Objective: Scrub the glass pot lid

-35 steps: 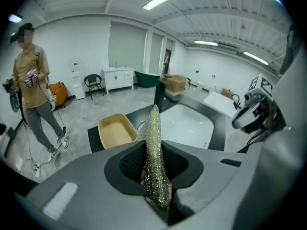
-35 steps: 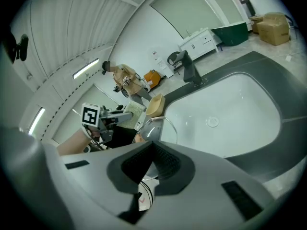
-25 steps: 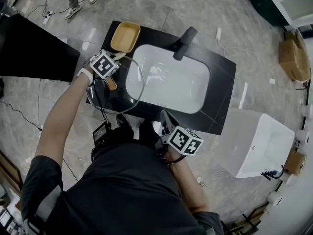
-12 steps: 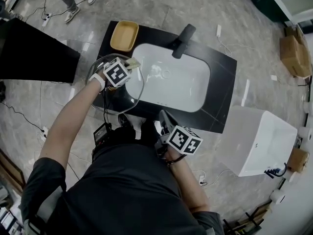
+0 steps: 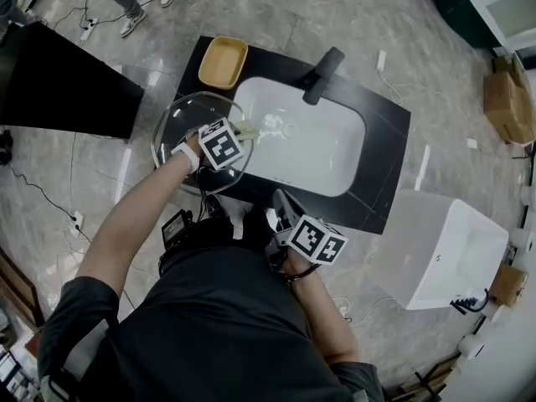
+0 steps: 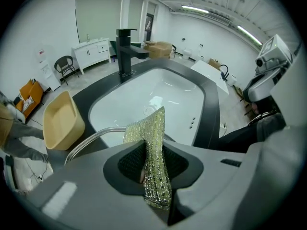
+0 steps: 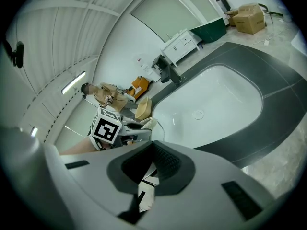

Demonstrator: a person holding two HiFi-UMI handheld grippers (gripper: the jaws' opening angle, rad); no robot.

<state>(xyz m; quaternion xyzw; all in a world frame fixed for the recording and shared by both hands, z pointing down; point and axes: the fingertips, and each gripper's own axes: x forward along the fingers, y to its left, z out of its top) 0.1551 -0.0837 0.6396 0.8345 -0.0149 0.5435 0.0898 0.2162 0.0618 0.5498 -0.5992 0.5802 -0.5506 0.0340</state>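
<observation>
**Left gripper (image 5: 237, 134) clamps scouring cloth (image 6: 152, 128) over glass lid (image 5: 180, 122); right gripper (image 5: 280, 198) closed, empty.**
The lid beneath overhangs the counter (image 5: 385, 141); hard pressure could tip it off.

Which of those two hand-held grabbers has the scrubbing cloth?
The left gripper, over the glass lid: its fingers pinch a glittery yellow-green cloth. The right gripper, by the person's waist, holds nothing.

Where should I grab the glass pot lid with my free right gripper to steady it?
Probably the rim. The glass pot lid lies flat, its left edge jutting past the counter, so one jaw can slide under there. Come in low from the left side. The left gripper holds the scrub cloth over the lid's middle and hides any knob.
</observation>
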